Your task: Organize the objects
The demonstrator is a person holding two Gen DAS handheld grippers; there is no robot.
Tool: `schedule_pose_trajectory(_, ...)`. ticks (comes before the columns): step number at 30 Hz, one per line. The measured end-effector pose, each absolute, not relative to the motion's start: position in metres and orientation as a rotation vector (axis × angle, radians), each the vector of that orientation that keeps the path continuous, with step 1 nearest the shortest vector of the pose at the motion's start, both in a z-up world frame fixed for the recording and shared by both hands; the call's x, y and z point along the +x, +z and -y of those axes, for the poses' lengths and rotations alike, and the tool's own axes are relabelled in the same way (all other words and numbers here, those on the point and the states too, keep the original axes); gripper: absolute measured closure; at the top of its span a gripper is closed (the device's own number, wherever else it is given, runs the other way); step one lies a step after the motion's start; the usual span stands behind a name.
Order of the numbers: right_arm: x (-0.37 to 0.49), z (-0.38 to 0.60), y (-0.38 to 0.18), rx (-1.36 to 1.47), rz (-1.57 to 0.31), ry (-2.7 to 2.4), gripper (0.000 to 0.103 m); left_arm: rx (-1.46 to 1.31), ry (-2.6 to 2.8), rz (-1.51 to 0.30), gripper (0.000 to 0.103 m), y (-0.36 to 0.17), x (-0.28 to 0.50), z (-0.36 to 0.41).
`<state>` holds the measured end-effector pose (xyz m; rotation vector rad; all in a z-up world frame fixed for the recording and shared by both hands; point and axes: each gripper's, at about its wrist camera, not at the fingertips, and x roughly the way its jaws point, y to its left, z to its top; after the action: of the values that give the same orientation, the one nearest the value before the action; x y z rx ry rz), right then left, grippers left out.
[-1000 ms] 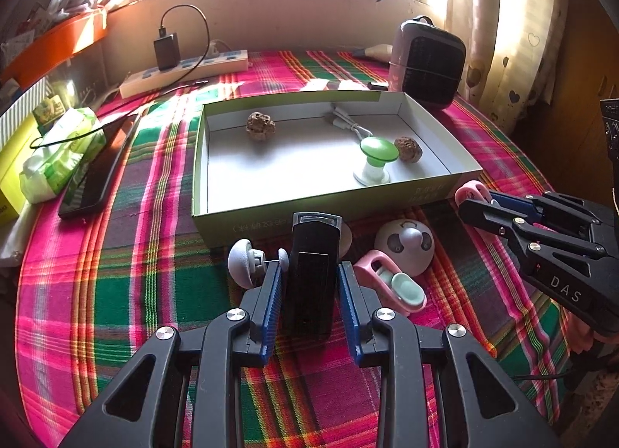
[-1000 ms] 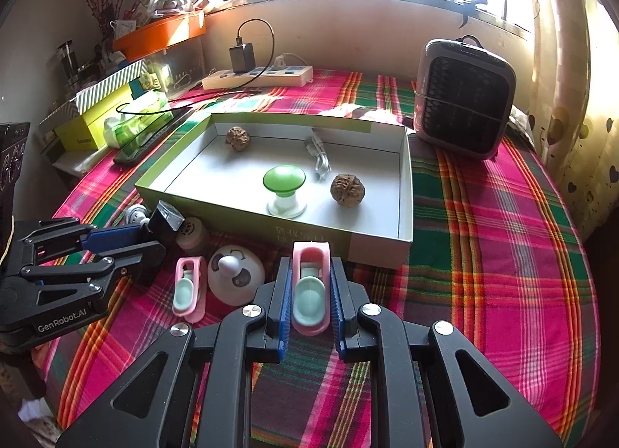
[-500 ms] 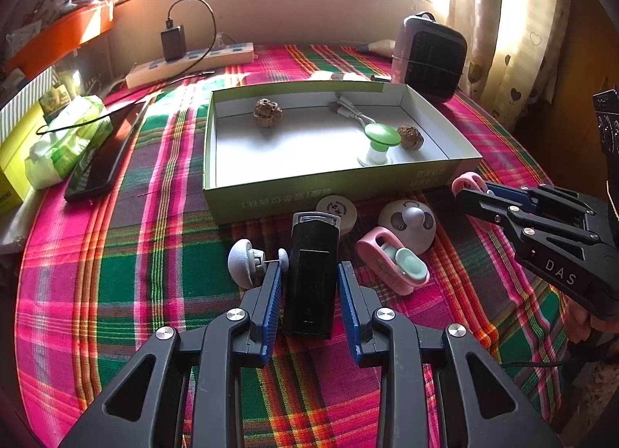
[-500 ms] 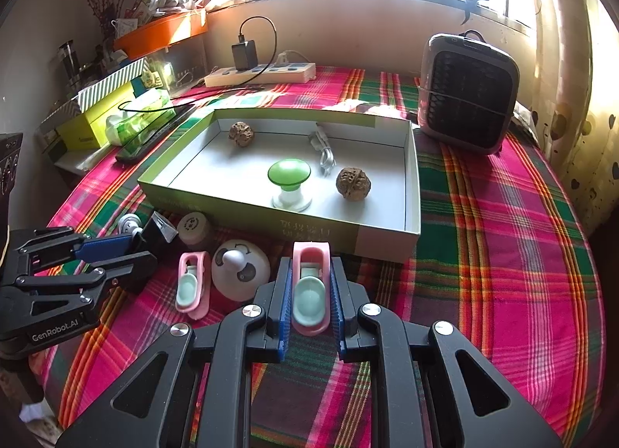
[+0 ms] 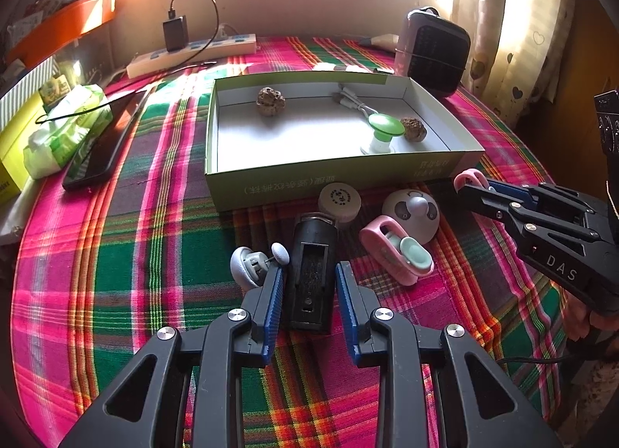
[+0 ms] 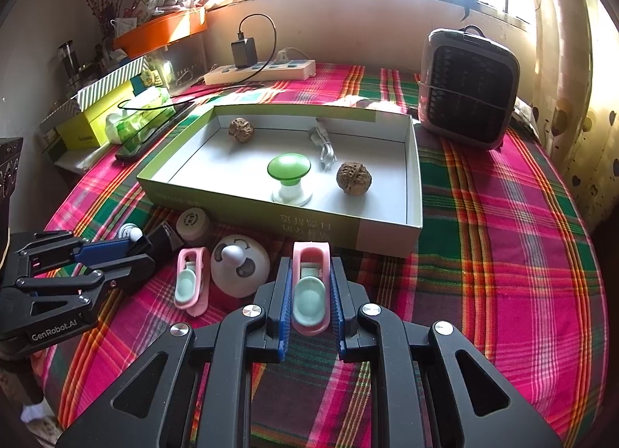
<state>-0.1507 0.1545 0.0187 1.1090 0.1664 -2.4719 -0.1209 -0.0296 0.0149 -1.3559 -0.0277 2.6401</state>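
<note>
My left gripper (image 5: 309, 277) is shut on a black rectangular device (image 5: 311, 274) and holds it over the plaid cloth in front of the green-edged box (image 5: 340, 177). My right gripper (image 6: 310, 285) is shut on a pink clip with a mint pad (image 6: 310, 289), near the box's front wall (image 6: 309, 223). The box holds two walnuts (image 6: 354, 178) (image 6: 240, 130), a green-capped knob (image 6: 289, 177) and a white cable (image 6: 324, 146). On the cloth lie a second pink clip (image 5: 398, 250), a round white fan-like disc (image 5: 412, 212), a small round cap (image 5: 339, 198) and a grey knob piece (image 5: 251, 264).
A small heater (image 6: 468, 88) stands at the back right. A power strip with charger (image 6: 259, 70) lies at the back. A dark phone (image 5: 102, 142), tissue pack (image 5: 62, 130) and yellow boxes (image 6: 96, 123) sit at the left. An orange shelf (image 6: 158, 28) hangs by the window.
Both grippers have drawn back from the box and risen a little, each still holding its object. The box and the loose items look farther away.
</note>
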Motion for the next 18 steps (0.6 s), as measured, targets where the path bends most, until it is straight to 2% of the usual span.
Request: schedule_pose_trajectory(18,-0.15,-0.157,0.016,1.116,-0.154,-2.466,0.085,-1.371,2.642,0.003,0.077,0.011,-0.116,0.02)
